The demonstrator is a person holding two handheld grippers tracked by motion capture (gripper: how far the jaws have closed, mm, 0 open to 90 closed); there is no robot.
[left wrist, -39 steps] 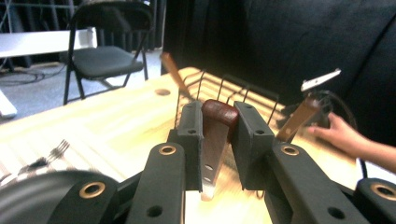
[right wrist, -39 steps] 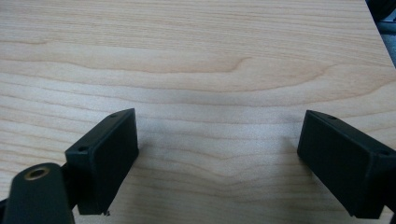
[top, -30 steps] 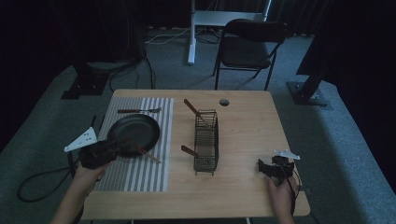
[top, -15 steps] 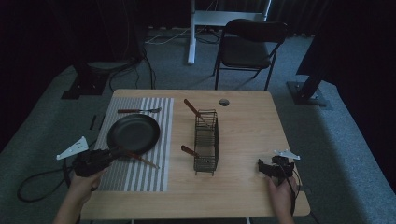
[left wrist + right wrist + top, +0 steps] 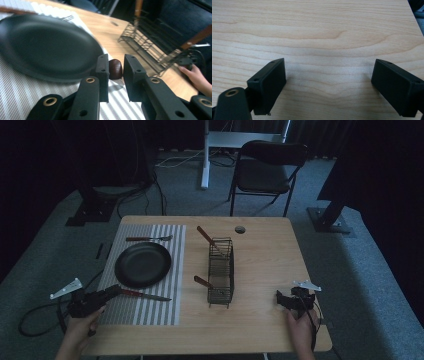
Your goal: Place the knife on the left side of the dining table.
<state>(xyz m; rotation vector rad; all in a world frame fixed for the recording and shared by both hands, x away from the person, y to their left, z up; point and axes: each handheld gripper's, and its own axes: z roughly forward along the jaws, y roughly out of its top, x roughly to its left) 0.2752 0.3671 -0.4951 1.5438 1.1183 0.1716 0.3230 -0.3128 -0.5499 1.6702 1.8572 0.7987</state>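
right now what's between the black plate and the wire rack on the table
In the high view, the striped placemat's right edge, then bare wooden table, lie between the black plate and the wire rack.

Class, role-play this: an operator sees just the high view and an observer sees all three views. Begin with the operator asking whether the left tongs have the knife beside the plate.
Operator: It's dim from above. Are the left tongs on the knife?
Observer: Yes. In the left gripper view its brown handle sits between the closed jaws, next to the black plate.
Operator: And the right tongs?
Observer: The right gripper view shows them wide open, with the bare wooden table between the jaws. They are holding nothing.
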